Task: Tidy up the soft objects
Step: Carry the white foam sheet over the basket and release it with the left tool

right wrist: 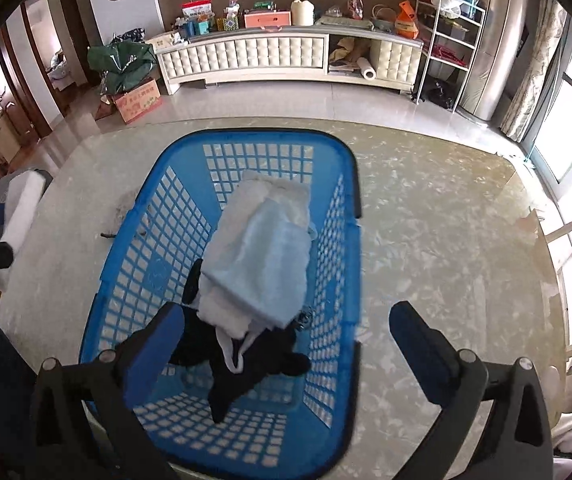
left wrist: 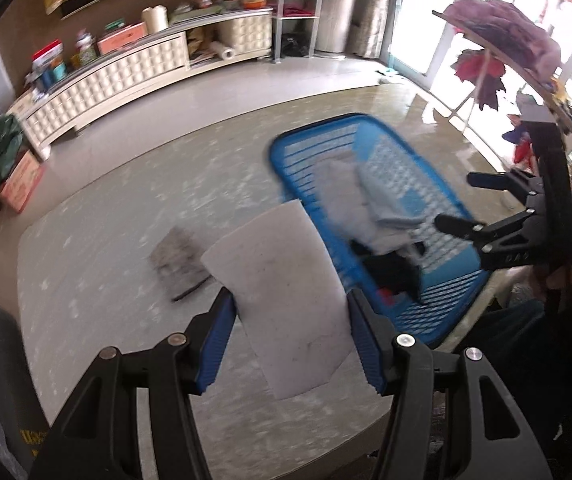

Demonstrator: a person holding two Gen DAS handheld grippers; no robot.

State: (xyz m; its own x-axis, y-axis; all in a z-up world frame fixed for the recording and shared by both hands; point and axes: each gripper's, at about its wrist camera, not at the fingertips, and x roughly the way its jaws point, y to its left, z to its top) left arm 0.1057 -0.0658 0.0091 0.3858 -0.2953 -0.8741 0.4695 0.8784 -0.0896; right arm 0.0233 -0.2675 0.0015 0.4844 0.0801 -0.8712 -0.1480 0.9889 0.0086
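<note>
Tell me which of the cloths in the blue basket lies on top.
The pale blue folded cloth. It lies over the white cloth and a black garment in the blue basket; those two show only at its edges.

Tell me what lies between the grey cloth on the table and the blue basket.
In the left wrist view, the white sheet held in the left gripper hangs between the grey cloth and the blue basket.

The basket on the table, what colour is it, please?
Bright blue basket, clearest in the right wrist view.
</note>
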